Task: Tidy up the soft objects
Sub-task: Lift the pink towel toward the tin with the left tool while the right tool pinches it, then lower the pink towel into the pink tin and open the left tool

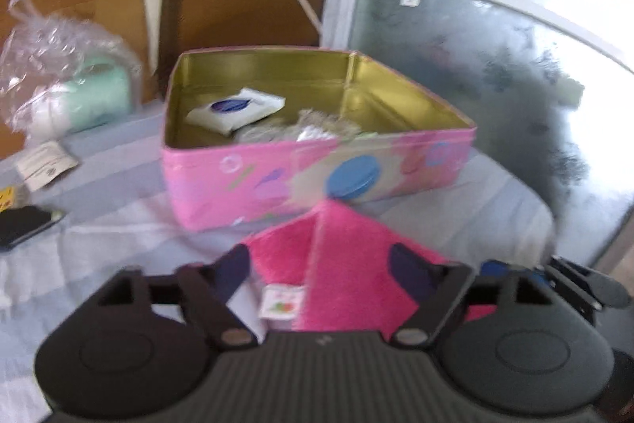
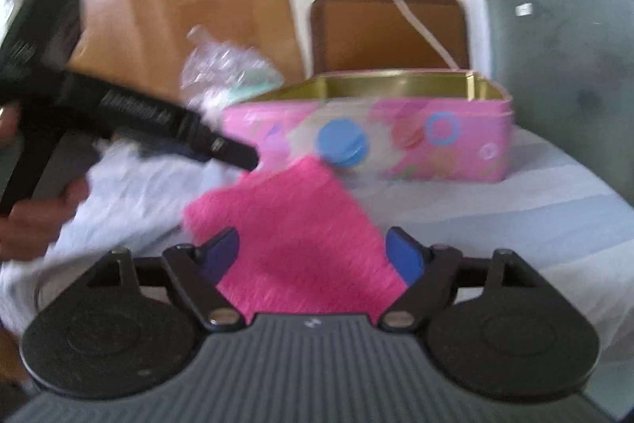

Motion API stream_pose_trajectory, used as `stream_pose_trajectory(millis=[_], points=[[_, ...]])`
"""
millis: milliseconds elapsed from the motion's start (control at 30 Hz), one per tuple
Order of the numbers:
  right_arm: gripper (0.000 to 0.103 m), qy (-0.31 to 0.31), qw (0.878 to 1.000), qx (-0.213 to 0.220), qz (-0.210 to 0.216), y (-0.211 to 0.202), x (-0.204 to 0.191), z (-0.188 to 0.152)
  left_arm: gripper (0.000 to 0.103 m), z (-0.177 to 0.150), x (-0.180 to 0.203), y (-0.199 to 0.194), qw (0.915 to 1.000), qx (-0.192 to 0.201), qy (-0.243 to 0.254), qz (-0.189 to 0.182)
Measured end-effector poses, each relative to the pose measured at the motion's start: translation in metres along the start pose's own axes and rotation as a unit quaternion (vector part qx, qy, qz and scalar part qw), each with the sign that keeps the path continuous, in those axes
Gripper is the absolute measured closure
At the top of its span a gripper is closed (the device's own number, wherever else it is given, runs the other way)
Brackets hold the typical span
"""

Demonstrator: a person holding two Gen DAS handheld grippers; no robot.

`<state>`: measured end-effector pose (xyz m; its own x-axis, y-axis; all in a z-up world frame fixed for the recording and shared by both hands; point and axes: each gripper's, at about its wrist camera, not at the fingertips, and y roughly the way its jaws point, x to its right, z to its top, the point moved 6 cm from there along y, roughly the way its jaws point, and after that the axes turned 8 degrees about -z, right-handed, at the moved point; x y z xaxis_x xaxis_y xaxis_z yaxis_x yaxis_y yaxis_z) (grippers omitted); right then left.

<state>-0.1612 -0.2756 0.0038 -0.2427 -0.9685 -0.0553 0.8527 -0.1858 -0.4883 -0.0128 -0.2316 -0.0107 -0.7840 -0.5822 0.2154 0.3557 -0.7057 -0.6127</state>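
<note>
A bright pink fuzzy cloth (image 1: 348, 260) lies folded on the pale sheet in front of an open pink tin (image 1: 245, 181). The tin holds a white packet (image 1: 233, 111) and a grey soft item (image 1: 317, 125). My left gripper (image 1: 323, 264) is open, its fingers on either side of the cloth. In the right wrist view the cloth (image 2: 297, 236) lies flat between the open fingers of my right gripper (image 2: 313, 256), with the tin (image 2: 436, 141) behind it. The left gripper's body (image 2: 130, 117) shows at the left, its tip near the cloth's far corner.
A clear plastic bag with a mint-green item (image 1: 67, 82) sits left of the tin. A paper tag (image 1: 45, 163) and a dark flat object (image 1: 23, 224) lie at the left. A brown chair back (image 1: 241, 6) stands behind the tin. A glass door (image 1: 495, 46) is at right.
</note>
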Motion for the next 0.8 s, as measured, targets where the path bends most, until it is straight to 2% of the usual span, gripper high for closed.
stream_pose_trajectory(millis=[33, 67, 100, 133, 167, 200, 233, 300, 367, 467, 567, 667, 733, 767, 800], points=[[0.020, -0.012, 1.000, -0.006, -0.007, 0.003, -0.004, -0.006, 0.023, -0.004, -0.003, 0.004, 0.9999, -0.010, -0.007, -0.005], [0.020, -0.023, 1.000, -0.008, -0.014, 0.005, -0.007, -0.011, 0.034, -0.007, -0.003, 0.011, 0.9996, -0.022, -0.014, -0.014], [0.028, -0.037, 0.999, 0.000, -0.024, 0.006, -0.012, -0.014, 0.051, -0.014, 0.000, 0.019, 0.9987, -0.038, -0.018, -0.029], [0.040, -0.050, 0.998, 0.009, -0.026, 0.006, -0.018, -0.015, 0.051, -0.018, 0.003, 0.026, 0.9979, -0.048, -0.016, -0.040], [0.073, -0.055, 0.998, 0.013, -0.009, 0.007, -0.025, -0.013, 0.067, -0.020, 0.009, 0.026, 0.9992, -0.029, 0.009, -0.026], [0.090, -0.056, 0.998, 0.012, 0.002, 0.009, -0.030, -0.011, 0.074, -0.023, 0.016, 0.029, 0.9985, -0.036, 0.029, -0.028], [0.090, -0.062, 0.998, 0.013, 0.000, 0.012, -0.035, -0.008, 0.082, -0.023, 0.020, 0.029, 0.9981, -0.036, 0.038, -0.032], [0.092, -0.080, 0.996, 0.029, 0.003, 0.016, -0.045, 0.000, 0.088, -0.020, 0.023, 0.026, 0.9972, -0.042, 0.027, -0.056], [0.092, -0.077, 0.995, 0.054, 0.013, 0.013, -0.049, 0.013, 0.088, -0.011, 0.025, 0.013, 0.9983, -0.021, 0.031, -0.045], [0.092, -0.063, 0.990, 0.122, 0.016, 0.000, -0.045, 0.041, 0.088, 0.015, 0.029, -0.015, 0.9973, 0.029, 0.034, -0.057], [0.092, -0.068, 0.980, 0.184, -0.016, -0.003, -0.036, 0.071, 0.086, 0.052, 0.040, -0.031, 0.9935, 0.077, 0.055, -0.063], [0.092, -0.070, 0.972, 0.218, -0.060, 0.008, -0.022, 0.100, 0.079, 0.090, 0.049, -0.025, 0.9899, 0.112, 0.073, -0.046], [0.092, -0.063, 0.968, 0.225, -0.088, 0.030, -0.008, 0.116, 0.059, 0.109, 0.051, -0.011, 0.9870, 0.135, 0.085, -0.018], [0.092, -0.062, 0.967, 0.224, -0.103, 0.043, -0.002, 0.122, 0.034, 0.118, 0.048, -0.002, 0.9857, 0.146, 0.085, 0.005], [0.091, -0.061, 0.967, 0.219, -0.119, 0.055, 0.004, 0.127, 0.018, 0.125, 0.044, 0.006, 0.9845, 0.155, 0.080, 0.024]])
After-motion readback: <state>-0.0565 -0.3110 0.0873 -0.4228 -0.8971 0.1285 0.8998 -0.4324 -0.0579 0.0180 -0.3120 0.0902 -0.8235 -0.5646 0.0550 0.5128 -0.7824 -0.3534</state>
